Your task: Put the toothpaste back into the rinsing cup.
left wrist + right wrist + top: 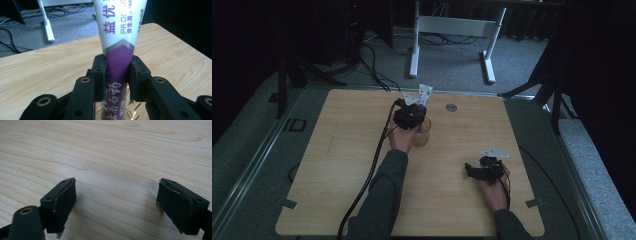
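Observation:
My left gripper [410,118] is shut on a white and purple tube [424,95] that stands upright over a clear glass cup [422,134] near the middle of the wooden table [337,165]. In the left gripper view the tube [119,32] rises between the two black pads, which press its purple lower part, and the cup's rim [136,110] glints below. My right gripper [477,170] lies low at the table's right front. In the right gripper view its fingertips [62,202] stand wide apart over bare wood, so my right gripper [120,205] is open and holds nothing.
A small round grey insert [451,107] sits in the tabletop at the back. Beyond the table stands a white desk frame [452,30] among floor cables. Dark stands flank both sides. A black cable [372,170] trails from the left gripper toward the front edge.

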Demonstrator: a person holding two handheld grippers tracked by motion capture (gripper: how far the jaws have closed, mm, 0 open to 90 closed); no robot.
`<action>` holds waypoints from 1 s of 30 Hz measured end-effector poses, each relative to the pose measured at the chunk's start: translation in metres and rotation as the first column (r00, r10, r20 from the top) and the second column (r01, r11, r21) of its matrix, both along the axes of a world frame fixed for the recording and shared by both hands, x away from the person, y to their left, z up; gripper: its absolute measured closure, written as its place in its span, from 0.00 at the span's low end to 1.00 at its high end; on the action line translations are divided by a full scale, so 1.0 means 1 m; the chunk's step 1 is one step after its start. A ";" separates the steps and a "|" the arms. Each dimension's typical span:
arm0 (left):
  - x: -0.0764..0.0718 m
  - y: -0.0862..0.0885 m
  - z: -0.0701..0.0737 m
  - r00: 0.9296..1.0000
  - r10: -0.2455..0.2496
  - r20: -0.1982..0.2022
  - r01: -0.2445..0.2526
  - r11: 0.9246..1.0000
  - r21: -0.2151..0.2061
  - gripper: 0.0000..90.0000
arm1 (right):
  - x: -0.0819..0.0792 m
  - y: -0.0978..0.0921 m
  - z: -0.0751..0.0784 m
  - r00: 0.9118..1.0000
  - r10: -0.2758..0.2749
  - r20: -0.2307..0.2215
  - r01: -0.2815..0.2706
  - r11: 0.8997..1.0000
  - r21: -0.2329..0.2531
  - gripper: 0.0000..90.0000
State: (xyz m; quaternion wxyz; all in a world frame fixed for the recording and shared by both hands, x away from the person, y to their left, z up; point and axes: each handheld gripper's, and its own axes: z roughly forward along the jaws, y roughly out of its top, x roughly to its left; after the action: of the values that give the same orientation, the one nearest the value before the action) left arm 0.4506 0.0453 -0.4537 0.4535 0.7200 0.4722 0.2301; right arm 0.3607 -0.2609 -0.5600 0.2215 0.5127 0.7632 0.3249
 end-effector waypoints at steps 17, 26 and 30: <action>-0.011 0.008 -0.026 0.999 -0.007 -0.034 0.008 1.000 0.022 0.74 | 0.000 0.000 0.000 1.000 0.000 0.000 0.000 1.000 0.001 0.18; -0.026 0.020 -0.018 0.999 -0.024 0.047 0.025 0.999 -0.031 0.57 | 0.000 0.000 0.000 1.000 0.001 0.000 -0.001 1.000 -0.001 0.18; -0.033 0.027 -0.015 0.997 -0.014 0.078 0.016 1.000 -0.019 0.52 | 0.000 0.000 0.000 1.000 0.001 0.001 -0.001 1.000 -0.001 0.18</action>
State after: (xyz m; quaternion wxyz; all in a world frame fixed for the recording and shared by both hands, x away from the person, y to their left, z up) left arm 0.4176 0.0726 -0.4685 0.4804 0.7095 0.4512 0.2497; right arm 0.3607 -0.2609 -0.5601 0.2218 0.5121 0.7635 0.3249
